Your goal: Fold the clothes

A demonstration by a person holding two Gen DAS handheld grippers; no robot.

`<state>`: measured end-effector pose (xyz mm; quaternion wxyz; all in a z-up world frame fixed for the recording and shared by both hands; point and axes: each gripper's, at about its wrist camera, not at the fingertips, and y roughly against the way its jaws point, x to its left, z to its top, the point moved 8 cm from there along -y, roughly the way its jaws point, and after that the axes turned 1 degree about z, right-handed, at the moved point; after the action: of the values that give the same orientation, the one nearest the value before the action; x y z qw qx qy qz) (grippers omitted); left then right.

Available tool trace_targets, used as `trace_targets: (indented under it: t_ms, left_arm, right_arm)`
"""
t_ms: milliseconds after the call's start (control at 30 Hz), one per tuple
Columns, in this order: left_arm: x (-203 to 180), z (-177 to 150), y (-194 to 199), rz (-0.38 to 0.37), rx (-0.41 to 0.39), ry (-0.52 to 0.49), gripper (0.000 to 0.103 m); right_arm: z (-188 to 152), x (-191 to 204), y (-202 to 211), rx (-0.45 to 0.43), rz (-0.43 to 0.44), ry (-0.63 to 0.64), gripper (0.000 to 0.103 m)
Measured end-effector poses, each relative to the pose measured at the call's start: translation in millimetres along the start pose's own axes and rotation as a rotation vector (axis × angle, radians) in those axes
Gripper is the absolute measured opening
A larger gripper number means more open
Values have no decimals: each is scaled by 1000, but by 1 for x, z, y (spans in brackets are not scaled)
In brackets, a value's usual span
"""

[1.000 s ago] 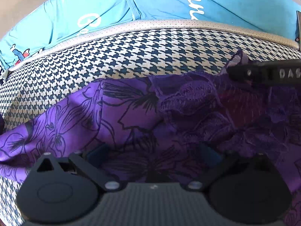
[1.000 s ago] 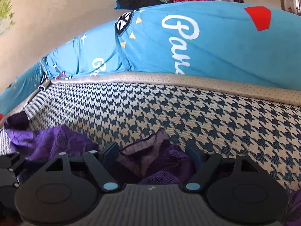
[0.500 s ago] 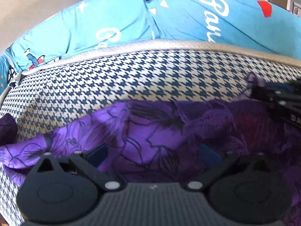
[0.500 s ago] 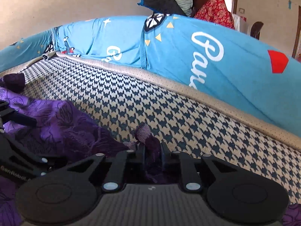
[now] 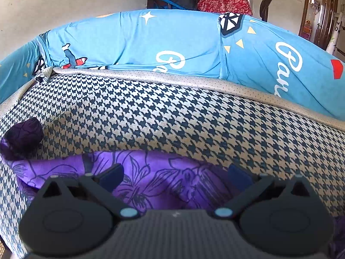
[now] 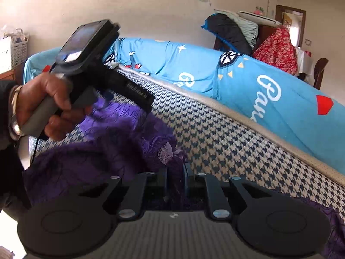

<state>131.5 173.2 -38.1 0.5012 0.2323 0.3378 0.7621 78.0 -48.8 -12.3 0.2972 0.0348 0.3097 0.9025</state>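
A purple garment with black flower outlines (image 5: 172, 181) lies on the houndstooth mattress (image 5: 172, 116). My left gripper (image 5: 174, 176) is open, its blue fingertips (image 5: 110, 176) spread wide just over the cloth. A dark purple bunched end (image 5: 22, 136) rests at the far left. In the right wrist view my right gripper (image 6: 175, 172) is shut on a lacy edge of the purple garment (image 6: 120, 142), which bunches up to its left. A person's hand (image 6: 43, 99) holds the left gripper's handle above that cloth.
Blue printed bedding (image 5: 194, 49) runs along the far side of the mattress, behind a beige dotted border (image 5: 172, 77). Piled dark and red clothes (image 6: 258, 36) sit beyond it by the wall. A white basket (image 6: 15, 51) stands at the far left.
My right gripper went from open to shut on the garment's lacy edge and lifted it. The left gripper stayed open, and its view now shows less cloth and more bedding.
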Motion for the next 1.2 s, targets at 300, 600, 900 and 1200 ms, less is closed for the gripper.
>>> trace_targets:
  t_ms: [300, 600, 900, 1200]
  left_arm:
    - [-29, -26, -18, 51, 76, -120, 103]
    - [-19, -50, -35, 69, 168, -132, 103]
    - [-17, -50, -34, 55, 180, -111, 103]
    - [-14, -48, -33, 27, 174, -109, 103]
  right_arm:
    - [-57, 49, -9, 159, 97, 137, 14]
    - [-35, 43, 11, 70, 253, -49, 40]
    - [-14, 23, -5, 4, 189, -213, 42]
    - [-13, 23, -49, 67, 144, -245, 42]
